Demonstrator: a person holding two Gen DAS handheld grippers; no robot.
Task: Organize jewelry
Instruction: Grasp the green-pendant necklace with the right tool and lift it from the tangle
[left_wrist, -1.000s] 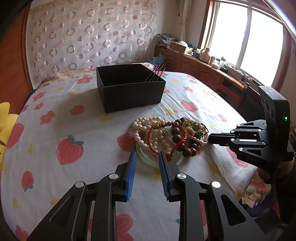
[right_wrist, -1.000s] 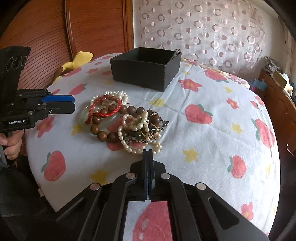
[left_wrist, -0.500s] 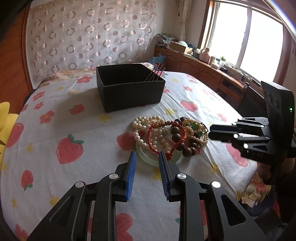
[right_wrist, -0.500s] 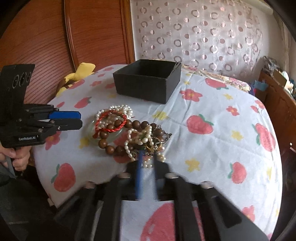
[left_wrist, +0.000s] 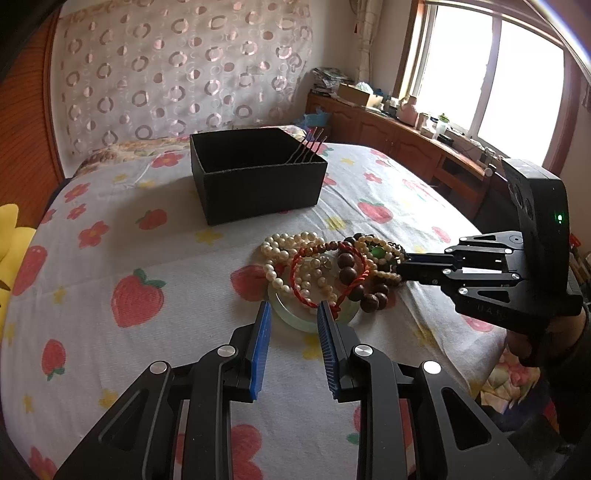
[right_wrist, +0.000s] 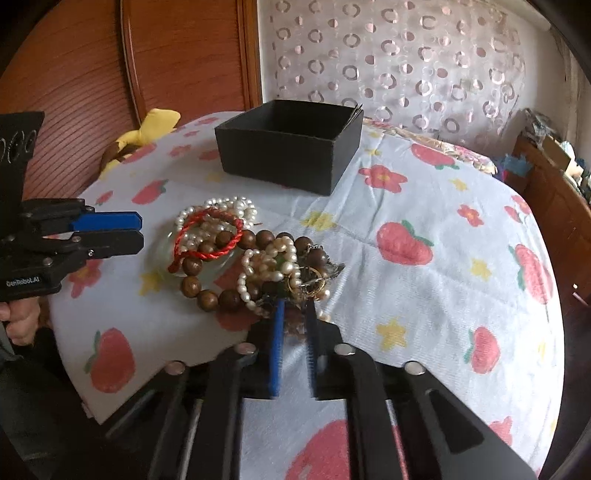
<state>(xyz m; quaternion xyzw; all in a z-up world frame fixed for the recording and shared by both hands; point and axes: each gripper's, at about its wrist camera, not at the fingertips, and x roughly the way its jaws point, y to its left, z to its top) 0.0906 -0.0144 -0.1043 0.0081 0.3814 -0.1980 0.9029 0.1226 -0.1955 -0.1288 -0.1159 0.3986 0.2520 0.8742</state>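
The left tool (left_wrist: 293, 314) hangs over the strawberry-print sheet (left_wrist: 110, 258) of the bed, its blue-padded jaws parted with nothing between them, tips just short of a pale green bangle (left_wrist: 295, 317). The bangle lies under the near edge of the jewelry heap (left_wrist: 328, 269), which rests on the bed well short of the box. The heap holds a red cord bracelet (right_wrist: 207, 236), pearl strands (right_wrist: 225, 206) and brown wooden beads (right_wrist: 207, 291), all tangled together. The right tool (right_wrist: 295, 310) meets the heap's other side; its jaws are closing, with the tangle's edge lying between the tips, though whether the pads press on it cannot be told. Beyond the heap stands an open black box (left_wrist: 258, 173), thin metal pins (left_wrist: 310, 147) leaning on its far corner. A patterned curtain (left_wrist: 177, 74) hangs behind.
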